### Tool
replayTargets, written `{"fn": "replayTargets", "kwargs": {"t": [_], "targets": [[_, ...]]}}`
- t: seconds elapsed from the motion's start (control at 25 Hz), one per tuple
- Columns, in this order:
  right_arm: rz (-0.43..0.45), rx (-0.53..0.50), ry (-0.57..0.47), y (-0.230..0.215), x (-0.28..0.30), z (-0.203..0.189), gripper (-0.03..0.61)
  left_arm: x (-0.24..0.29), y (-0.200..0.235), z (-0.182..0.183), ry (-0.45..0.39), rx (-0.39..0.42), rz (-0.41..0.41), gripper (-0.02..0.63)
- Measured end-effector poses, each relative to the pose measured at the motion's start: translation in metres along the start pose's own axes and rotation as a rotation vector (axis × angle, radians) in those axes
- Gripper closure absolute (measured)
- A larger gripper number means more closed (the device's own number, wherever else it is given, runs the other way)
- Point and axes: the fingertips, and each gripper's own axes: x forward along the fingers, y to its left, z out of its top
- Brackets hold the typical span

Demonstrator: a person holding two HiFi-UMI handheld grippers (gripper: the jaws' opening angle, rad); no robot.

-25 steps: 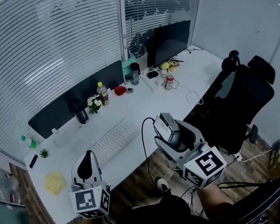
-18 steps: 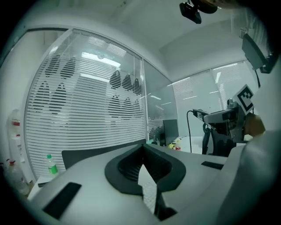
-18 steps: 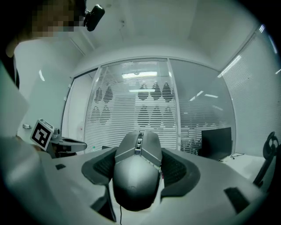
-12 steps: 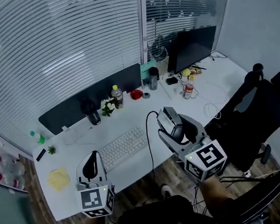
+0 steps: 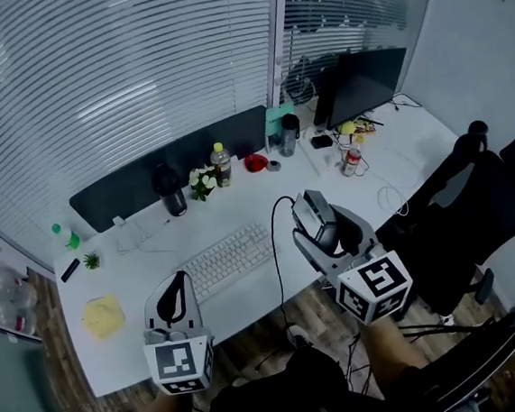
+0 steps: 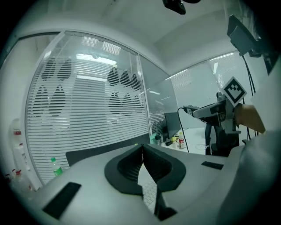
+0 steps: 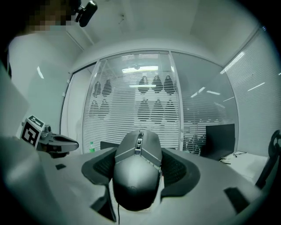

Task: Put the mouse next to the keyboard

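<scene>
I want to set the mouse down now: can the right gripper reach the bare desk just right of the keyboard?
Probably yes. The right gripper, shut on the mouse, hangs beside the right end of the keyboard; the desk there looks bare, bar the mouse's cable.

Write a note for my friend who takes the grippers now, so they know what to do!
Left gripper: shut, empty, hovering by the near left end of the white keyboard.
Right gripper: shut on the grey wired mouse, held in the air to the keyboard's right.
Done: mouse picked up.
Left: lower it onto the white desk beside the keyboard, then open the jaws.
</scene>
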Motion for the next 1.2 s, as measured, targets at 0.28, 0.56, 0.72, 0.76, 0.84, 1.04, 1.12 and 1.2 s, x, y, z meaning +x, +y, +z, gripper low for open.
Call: {"fn": "replayTargets", "kwargs": {"t": [0.28,0.56,0.72,0.76,0.84,1.04,1.12,1.2], "targets": [[0.101,0.003,0.033,-0.031,0.034,-0.013,0.282,0.024,-0.011,-0.002,0.021,-0.096,0.090,0.584],[0.194,-0.023,0.061,-0.070,0.074,-0.030,0.284,0.048,-0.041,-0.008,0.040,-0.135,0.143,0.584],[0.232,0.026,0.084,-0.092,0.091,-0.046,0.282,0.054,-0.048,-0.019,0.095,-0.159,0.204,0.584],[0.238,0.033,0.088,-0.096,0.096,-0.051,0.282,0.054,-0.050,-0.020,0.097,-0.165,0.217,0.584],[0.243,0.036,0.100,-0.105,0.105,-0.061,0.282,0.054,-0.053,-0.022,0.102,-0.158,0.254,0.584],[0.265,0.034,0.149,-0.126,0.132,-0.093,0.282,0.063,-0.062,-0.031,0.154,-0.145,0.340,0.584],[0.279,0.028,0.169,-0.131,0.142,-0.108,0.282,0.064,-0.065,-0.040,0.177,-0.149,0.364,0.584],[0.285,0.025,0.192,-0.135,0.153,-0.125,0.282,0.068,-0.067,-0.046,0.190,-0.133,0.379,0.584]]}}
